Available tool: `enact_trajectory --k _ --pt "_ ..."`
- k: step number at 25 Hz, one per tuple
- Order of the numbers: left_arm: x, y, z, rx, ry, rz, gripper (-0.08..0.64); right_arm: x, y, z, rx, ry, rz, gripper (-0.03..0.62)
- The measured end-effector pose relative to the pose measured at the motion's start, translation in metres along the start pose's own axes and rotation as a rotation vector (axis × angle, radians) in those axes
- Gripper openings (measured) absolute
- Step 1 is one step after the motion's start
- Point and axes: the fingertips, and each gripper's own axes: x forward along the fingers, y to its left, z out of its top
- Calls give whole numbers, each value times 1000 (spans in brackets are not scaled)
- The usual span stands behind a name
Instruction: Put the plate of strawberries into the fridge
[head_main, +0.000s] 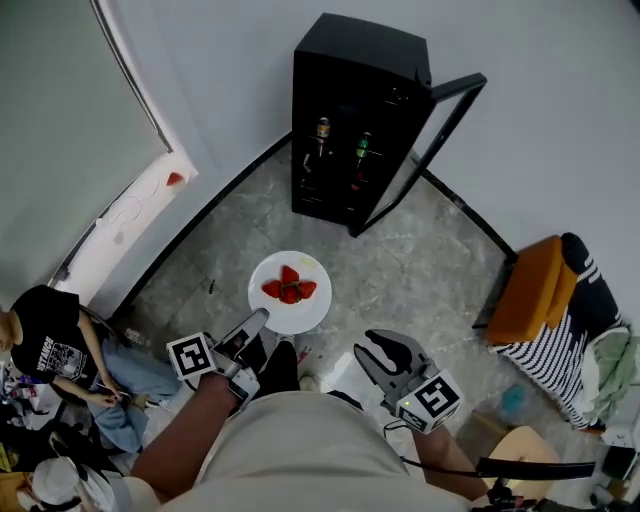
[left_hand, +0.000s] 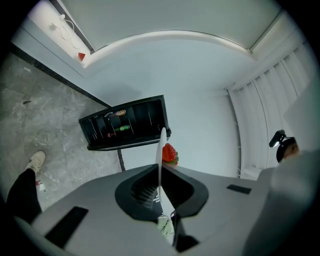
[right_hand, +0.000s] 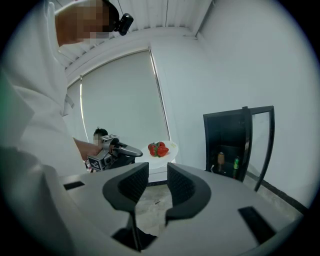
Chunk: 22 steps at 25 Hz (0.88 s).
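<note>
A white plate (head_main: 300, 312) with red strawberries (head_main: 289, 288) is held level above the grey floor. My left gripper (head_main: 256, 322) is shut on the plate's near rim. In the left gripper view the plate (left_hand: 160, 165) shows edge-on between the jaws, with a strawberry (left_hand: 170, 153) behind it. The black fridge (head_main: 352, 120) stands ahead against the wall, its glass door (head_main: 432, 142) swung open to the right. My right gripper (head_main: 378, 348) hangs open and empty to the plate's right. Its own view shows the gap between the fingers (right_hand: 182, 184), with the plate (right_hand: 165, 151) and the fridge (right_hand: 231, 145) beyond.
Two bottles (head_main: 323, 134) stand on a shelf inside the fridge. An orange chair (head_main: 535, 290) draped with striped cloth stands at the right. At lower left a person in a black shirt (head_main: 45, 345) sits among clutter. A white sill (head_main: 130, 215) runs along the left wall.
</note>
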Motion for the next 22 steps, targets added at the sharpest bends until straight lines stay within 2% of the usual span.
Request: enact_trajectory --k 4,8,12,16,22 --pt "51 5 50 5 58 -14 25 35 -36 30 0 2 -54 123" --pt "99 16 97 62 140 -7 25 70 -71 62 -13 4 -113 123" --pt "141 31 131 81 205 -11 25 99 -94 78 -7 -7 -162 123" --pt "186 48 153 31 207 -10 25 113 -114 87 11 2 -185 122" --pt "257 81 193 70 186 64 25 123 -163 93 29 23 -196 123"
